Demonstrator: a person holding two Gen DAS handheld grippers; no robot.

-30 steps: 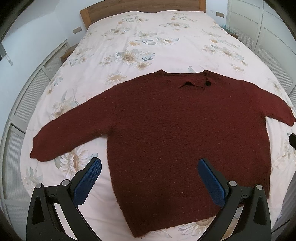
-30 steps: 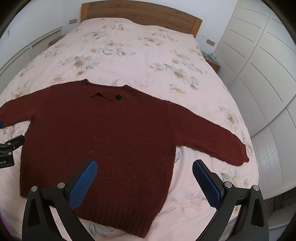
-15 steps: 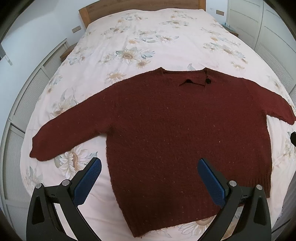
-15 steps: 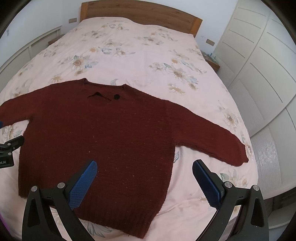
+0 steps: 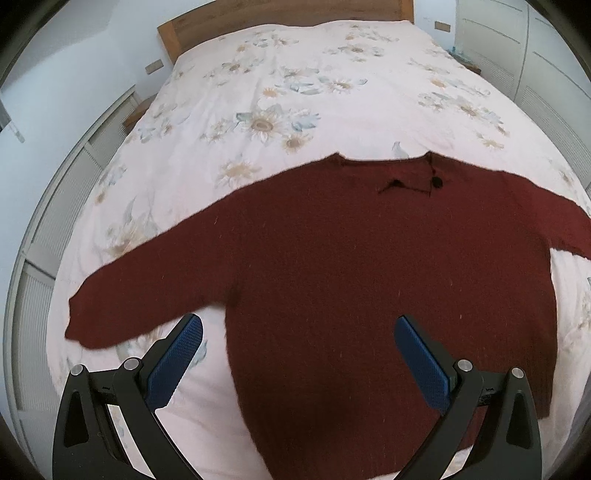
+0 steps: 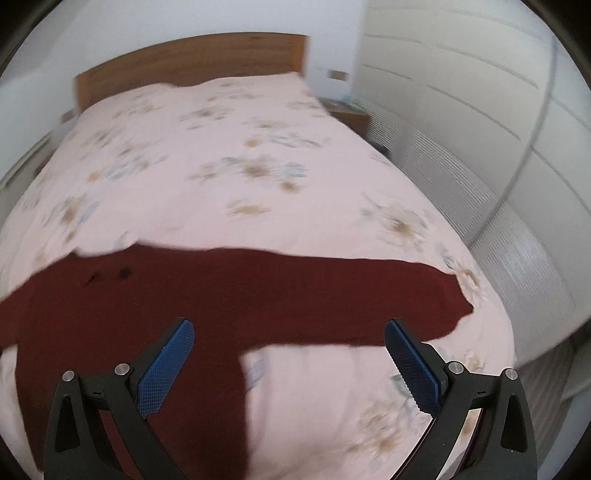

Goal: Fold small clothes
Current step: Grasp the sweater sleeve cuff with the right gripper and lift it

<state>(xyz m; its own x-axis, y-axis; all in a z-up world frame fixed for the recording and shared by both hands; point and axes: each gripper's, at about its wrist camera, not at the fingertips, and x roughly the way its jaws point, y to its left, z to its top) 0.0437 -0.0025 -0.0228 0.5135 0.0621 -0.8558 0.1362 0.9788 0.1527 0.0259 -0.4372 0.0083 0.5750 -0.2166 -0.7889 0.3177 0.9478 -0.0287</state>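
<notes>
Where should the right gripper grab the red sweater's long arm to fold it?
Probably at the cuff, coming in from the sweater's outer side. The sleeve lies flat and straight on the bed, so its free end lifts easily. The right gripper is open above it.

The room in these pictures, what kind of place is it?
Most likely a bedroom at home. A large bed with a flowered cover and a wooden headboard fills the view, white wardrobe doors line the wall, and a dark red sweater lies spread on the bed.
</notes>
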